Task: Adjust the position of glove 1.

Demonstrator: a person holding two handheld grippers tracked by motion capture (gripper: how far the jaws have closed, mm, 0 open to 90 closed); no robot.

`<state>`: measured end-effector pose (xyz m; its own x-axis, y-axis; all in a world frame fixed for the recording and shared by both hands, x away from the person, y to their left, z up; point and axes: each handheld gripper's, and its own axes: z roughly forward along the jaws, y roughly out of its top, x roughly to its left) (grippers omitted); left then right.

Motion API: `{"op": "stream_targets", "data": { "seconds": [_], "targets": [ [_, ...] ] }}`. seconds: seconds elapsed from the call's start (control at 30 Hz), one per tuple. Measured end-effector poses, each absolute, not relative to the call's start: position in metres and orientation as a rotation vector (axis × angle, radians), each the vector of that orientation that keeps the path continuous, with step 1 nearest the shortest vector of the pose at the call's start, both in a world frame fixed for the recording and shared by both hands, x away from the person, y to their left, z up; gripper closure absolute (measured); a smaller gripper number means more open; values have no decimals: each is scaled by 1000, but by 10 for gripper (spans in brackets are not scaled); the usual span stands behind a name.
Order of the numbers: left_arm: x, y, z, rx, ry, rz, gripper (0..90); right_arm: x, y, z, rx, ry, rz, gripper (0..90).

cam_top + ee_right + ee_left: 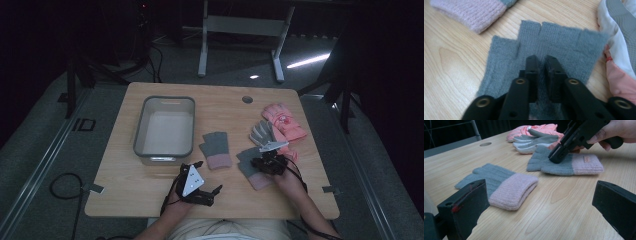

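Note:
Two fingerless knit gloves, grey with pink cuffs, lie flat on the wooden table [150,190]. One glove [216,149] [499,186] lies mid-table, just ahead of my left gripper [208,176] [540,187]. That gripper rests near the front edge, open, with nothing between its jaws. The other glove [248,167] [574,165] [564,40] lies to the right. My right gripper [257,162] [554,158] [541,58] points down onto its grey part. Its jaws stand nearly together, pinching a fold of the grey knit.
A grey plastic bin [139,125] stands at the table's back left. A grey and white padded glove [262,132] and pink padded gloves [285,120] lie right behind the right gripper. A round hole [247,99] sits near the table's far edge.

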<state>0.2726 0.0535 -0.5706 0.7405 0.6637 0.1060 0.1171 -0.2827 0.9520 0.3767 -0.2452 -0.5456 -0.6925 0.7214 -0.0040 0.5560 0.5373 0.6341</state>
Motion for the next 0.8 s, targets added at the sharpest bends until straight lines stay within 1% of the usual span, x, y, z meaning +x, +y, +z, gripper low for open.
{"op": "stream_targets", "data": {
  "seconds": [0.1, 0.3, 0.4, 0.5, 0.6, 0.8],
  "targets": [
    [272, 54, -571, 1803, 612, 601, 0, 373, -242, -538, 1141, 2467, 871, 853],
    [273, 54, -571, 1802, 614, 599, 0, 351, -247, -499, 1268, 2309, 983, 853],
    [273, 54, -571, 1803, 612, 600, 0, 338, -249, -488, 1336, 2236, 985, 853],
    [273, 54, -571, 1803, 613, 599, 0, 330, -251, -489, 1399, 2196, 984, 853],
    [273, 54, -571, 1803, 613, 598, 0, 323, -249, -497, 1450, 2165, 964, 853],
    [273, 54, -571, 1804, 612, 598, 0, 327, -245, -520, 1542, 2160, 967, 852]
  ]
}}
